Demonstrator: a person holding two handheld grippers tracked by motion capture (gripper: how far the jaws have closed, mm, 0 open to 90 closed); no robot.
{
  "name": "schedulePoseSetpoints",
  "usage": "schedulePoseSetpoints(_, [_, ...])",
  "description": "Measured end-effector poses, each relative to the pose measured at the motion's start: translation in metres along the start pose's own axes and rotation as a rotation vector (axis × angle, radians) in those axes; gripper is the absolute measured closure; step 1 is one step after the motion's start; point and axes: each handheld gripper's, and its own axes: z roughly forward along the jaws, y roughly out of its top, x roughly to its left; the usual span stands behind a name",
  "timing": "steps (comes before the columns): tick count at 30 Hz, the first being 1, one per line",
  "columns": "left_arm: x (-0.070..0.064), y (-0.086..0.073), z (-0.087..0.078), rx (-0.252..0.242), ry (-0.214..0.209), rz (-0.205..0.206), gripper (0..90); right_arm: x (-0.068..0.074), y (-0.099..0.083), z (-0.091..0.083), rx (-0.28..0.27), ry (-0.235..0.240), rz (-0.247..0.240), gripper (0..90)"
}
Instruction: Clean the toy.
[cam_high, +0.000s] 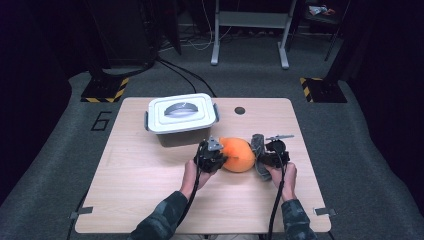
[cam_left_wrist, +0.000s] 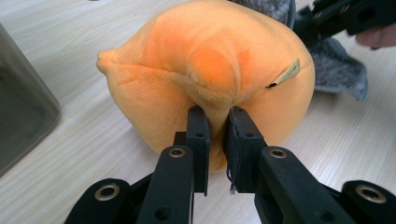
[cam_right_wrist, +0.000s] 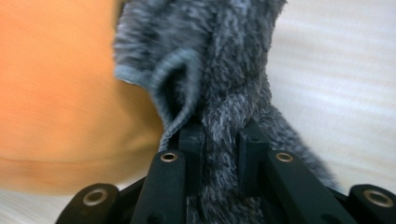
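Black jaws of the left gripper (cam_left_wrist: 217, 119) pinch a fold of the soft, light orange plush (cam_left_wrist: 210, 74); the right gripper (cam_right_wrist: 223, 135) clamps the limp grey fuzzy cloth (cam_right_wrist: 224, 70).

On the table (cam_high: 150, 200), the lidded box (cam_high: 182, 119) sits far left; plush (cam_high: 238, 155) lies right of it, cloth (cam_high: 259, 150) touching the plush's right.

The high view is looking down from far above the table (cam_high: 150, 200). Both gripper views are looking very close at the orange plush (cam_left_wrist: 210, 79), which all three are sharing.
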Motion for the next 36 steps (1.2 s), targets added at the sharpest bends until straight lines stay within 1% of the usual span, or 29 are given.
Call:
schedulePoseSetpoints(2, [0.001, -0.001, 0.0, -0.005, -0.002, -0.006, 80.4, -0.003, -0.005, 0.007, 0.027, 0.006, 0.009, 75.7])
schedulePoseSetpoints(4, [0.002, -0.002, 0.0, -0.005, -0.003, -0.01, 80.4, -0.006, -0.008, 0.009, 0.019, 0.017, 0.013, 75.7])
schedulePoseSetpoints(6, [0.003, -0.002, -0.001, -0.007, -0.001, -0.01, 80.3, -0.006, -0.007, 0.006, 0.031, 0.009, 0.003, 75.6])
schedulePoseSetpoints(8, [0.003, -0.002, -0.001, -0.008, 0.0, -0.009, 80.3, -0.006, -0.005, -0.001, 0.021, -0.01, 0.002, 75.6])
schedulePoseSetpoints(10, [0.004, -0.003, -0.001, -0.009, -0.001, -0.01, 80.2, -0.006, -0.004, -0.013, -0.026, -0.025, 0.007, 75.7])
schedulePoseSetpoints(12, [0.004, -0.003, -0.001, -0.01, -0.001, -0.011, 80.2, -0.003, -0.001, -0.027, -0.078, -0.025, 0.0, 75.7])
schedulePoseSetpoints(13, [0.004, -0.003, -0.001, -0.011, -0.001, -0.011, 80.1, 0.0, 0.002, -0.034, -0.1, -0.019, -0.007, 75.7])
schedulePoseSetpoints(14, [0.004, -0.003, -0.001, -0.012, 0.0, -0.009, 80.1, 0.002, 0.003, -0.039, -0.116, -0.019, -0.027, 75.6])
schedulePoseSetpoints(15, [0.004, -0.003, -0.001, -0.012, 0.0, -0.01, 80.1, 0.009, 0.007, -0.046, -0.142, -0.01, -0.04, 75.7])
schedulePoseSetpoints(16, [0.004, -0.003, -0.001, -0.013, 0.0, -0.011, 80.1, 0.014, 0.01, -0.05, -0.165, 0.012, -0.053, 75.7])
schedulePoseSetpoints(17, [0.004, -0.003, -0.001, -0.013, 0.0, -0.011, 79.9, 0.019, 0.013, -0.053, -0.182, 0.031, -0.077, 75.7])
schedulePoseSetpoints(18, [0.004, -0.003, -0.001, -0.013, 0.0, -0.01, 79.9, 0.024, 0.016, -0.053, -0.18, 0.052, -0.089, 75.7])
schedulePoseSetpoints(19, [0.004, -0.003, -0.001, -0.014, 0.001, -0.009, 79.7, 0.029, 0.019, -0.051, -0.162, 0.064, -0.098, 75.6])
schedulePoseSetpoints(20, [0.004, -0.003, -0.001, -0.015, -0.001, -0.01, 79.4, 0.034, 0.02, -0.048, -0.152, 0.063, -0.119, 75.6])
schedulePoseSetpoints(21, [0.005, -0.003, -0.001, -0.014, -0.003, -0.008, 79.1, 0.036, 0.021, -0.043, -0.14, 0.052, -0.14, 75.6])
schedulePoseSetpoints(22, [0.005, -0.003, -0.002, -0.02, -0.003, -0.008, 78.3, 0.038, 0.022, -0.038, -0.125, 0.047, -0.142, 75.6])
schedulePoseSetpoints(24, [0.006, -0.005, -0.003, -0.028, -0.006, -0.009, 76.0, 0.039, 0.022, -0.034, -0.128, 0.042, -0.129, 75.7])
schedulePoseSetpoints(25, [0.007, -0.006, -0.003, -0.033, -0.006, -0.006, 74.2, 0.041, 0.022, -0.034, -0.129, 0.043, -0.109, 75.7])
schedulePoseSetpoints(27, [0.006, -0.006, -0.004, -0.044, -0.005, 0.0, 70.2, 0.04, 0.023, -0.034, -0.13, 0.046, -0.102, 75.7])
schedulePoseSetpoints(28, [0.006, -0.006, -0.006, -0.041, -0.001, 0.012, 68.0, 0.039, 0.023, -0.034, -0.126, 0.039, -0.117, 75.7])
schedulePoseSetpoints(30, [0.003, -0.007, -0.007, -0.045, 0.018, 0.025, 60.4, 0.039, 0.023, -0.034, -0.122, 0.037, -0.113, 75.7])
schedulePoseSetpoints(31, [0.001, -0.007, -0.008, -0.046, 0.051, 0.047, 57.4, 0.039, 0.024, -0.034, -0.123, 0.033, -0.118, 75.7])
schedulePoseSetpoints(32, [-0.002, -0.007, -0.008, -0.045, 0.073, 0.071, 53.4, 0.039, 0.024, -0.033, -0.124, 0.032, -0.119, 75.7])
schedulePoseSetpoints(33, [-0.004, -0.007, -0.009, -0.046, 0.077, 0.082, 51.1, 0.04, 0.025, -0.033, -0.122, 0.032, -0.102, 75.7])
schedulePoseSetpoints(34, [-0.006, -0.008, -0.009, -0.048, 0.093, 0.085, 48.7, 0.041, 0.025, -0.034, -0.119, 0.03, -0.101, 75.7])
schedulePoseSetpoints(35, [-0.008, -0.009, -0.009, -0.045, 0.107, 0.104, 46.9, 0.041, 0.025, -0.033, -0.124, 0.029, -0.105, 75.7])
schedulePoseSetpoints(36, [-0.009, -0.01, -0.009, -0.036, 0.107, 0.119, 46.0, 0.041, 0.025, -0.033, -0.119, 0.028, -0.107, 75.7])
